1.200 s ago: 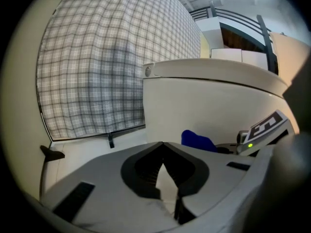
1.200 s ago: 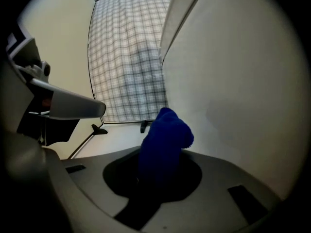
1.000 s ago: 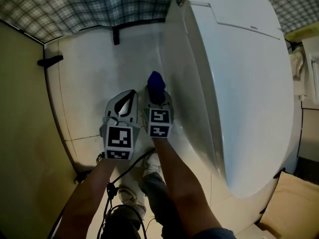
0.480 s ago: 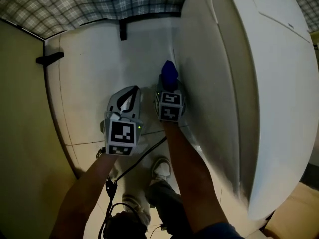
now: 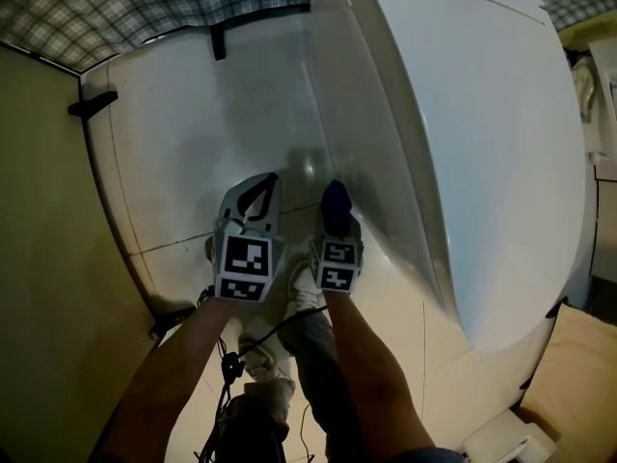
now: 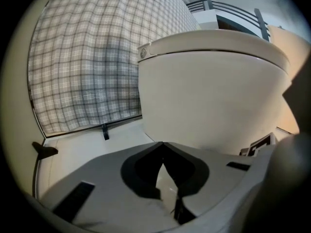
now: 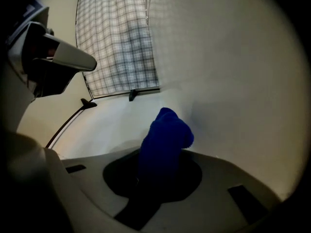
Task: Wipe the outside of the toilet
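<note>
Your right gripper [image 5: 335, 222] is clamped on a blue cloth [image 5: 335, 199]. In the right gripper view the cloth [image 7: 165, 135] rises in a bunch from between the jaws and reaches past their tips, its top curling to the right. The toilet [image 5: 463, 162] stands immediately to the right of that gripper, and its white outer wall [image 7: 233, 81] fills the right half of that view. The cloth sits just beside the lower side of the bowl, but you cannot tell from these views whether it is pressing on the surface.

Your left gripper [image 5: 262, 183] hangs just to the left of the right one, with both marker cubes nearly level. In the left gripper view its jaws meet at their tips [image 6: 163, 144] with nothing between them. The toilet bowl [image 6: 209, 91] rises ahead of it and to its right.

Below both grippers lies a white tiled floor [image 5: 193, 133]. A plaid wall [image 5: 145, 8] runs across beyond the grippers, and a tan partition [image 5: 39, 258] stands to the left of your left gripper. Your shoe [image 5: 301, 295] shows on the floor behind the grippers.
</note>
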A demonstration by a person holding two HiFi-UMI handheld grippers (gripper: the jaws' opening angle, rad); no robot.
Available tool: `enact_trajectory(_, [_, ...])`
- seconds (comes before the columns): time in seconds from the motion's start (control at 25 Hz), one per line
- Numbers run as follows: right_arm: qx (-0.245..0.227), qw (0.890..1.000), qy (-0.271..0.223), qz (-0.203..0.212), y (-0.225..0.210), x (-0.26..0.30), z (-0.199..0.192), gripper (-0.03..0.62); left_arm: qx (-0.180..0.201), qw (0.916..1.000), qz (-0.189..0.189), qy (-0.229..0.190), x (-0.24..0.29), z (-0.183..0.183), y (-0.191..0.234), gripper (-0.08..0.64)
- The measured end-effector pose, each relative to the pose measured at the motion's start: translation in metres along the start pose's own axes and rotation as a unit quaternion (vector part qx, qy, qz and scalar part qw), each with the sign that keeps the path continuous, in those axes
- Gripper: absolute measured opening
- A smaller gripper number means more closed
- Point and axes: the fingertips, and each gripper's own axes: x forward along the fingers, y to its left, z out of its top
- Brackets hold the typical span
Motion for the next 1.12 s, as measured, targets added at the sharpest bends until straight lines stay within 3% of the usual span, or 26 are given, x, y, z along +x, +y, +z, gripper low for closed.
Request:
enact_trajectory(0.24, [-0.002, 1.000, -0.003, 0.001, 0.008, -0.042, -0.009, 0.072, 0.001, 0.9999, 0.000, 0.010, -0.036, -0.006, -0.016, 0.015])
enact_trajectory(0.44, [0.011, 0.997, -0.073, 0.018, 0.035, -0.090, 0.055, 0.072, 0.007, 0.9997, 0.024, 0.000, -0.090, 0.030, -0.010, 0.015])
enact_trajectory(0.76, [0.015, 0.987, -0.148, 0.056, 0.108, -0.241, 0.193, 0.072, 0.017, 0.9984, 0.053, -0.010, -0.233, 0.133, -0.009, 0.015])
enact_trajectory(0.92, [0.015, 0.982, -0.174, 0.071, 0.135, -0.339, 0.259, 0.072, -0.004, 0.9972, 0.070, -0.026, -0.312, 0.194, -0.015, 0.015])
enact_trajectory(1.12, [0.037, 0.973, -0.212, 0.088, 0.153, -0.489, 0.352, 0.072, -0.012, 0.9948, 0.081, -0.062, -0.419, 0.303, -0.050, 0.015])
